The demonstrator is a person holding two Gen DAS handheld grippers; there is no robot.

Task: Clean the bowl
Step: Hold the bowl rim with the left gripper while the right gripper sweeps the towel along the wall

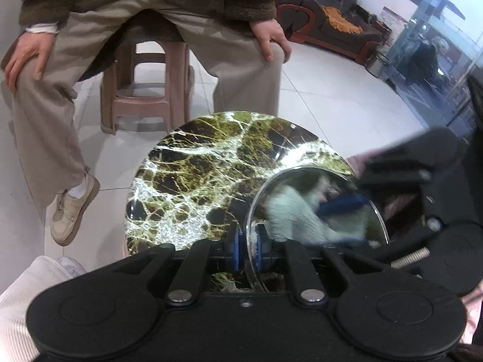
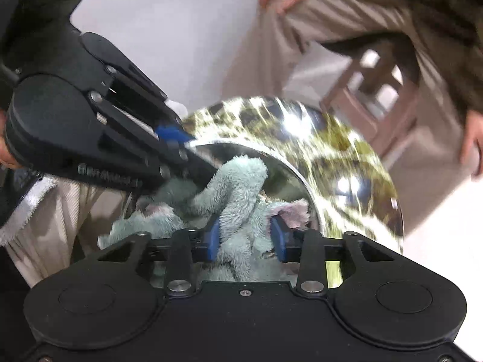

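A shiny steel bowl (image 1: 289, 172) stands tilted on a small round table with a dark green marble top (image 1: 193, 175). My left gripper (image 1: 248, 252) is shut on the bowl's near rim, one blue pad on each side of it. A fluffy pale green cloth (image 2: 238, 181) lies bunched inside the bowl (image 2: 289, 166). My right gripper (image 2: 246, 241) reaches down into the bowl, its blue pads pressed on a fold of the cloth. In the left wrist view the right gripper (image 1: 344, 221) comes in from the right. In the right wrist view the left gripper (image 2: 178, 141) comes in from the upper left.
A person in beige trousers (image 1: 51, 114) sits on a brown plastic stool (image 1: 145, 90) just beyond the table, hands on knees. White tiled floor (image 1: 332, 105) surrounds the table. A dark sofa (image 1: 329, 21) and glass doors (image 1: 437, 45) are at the back right.
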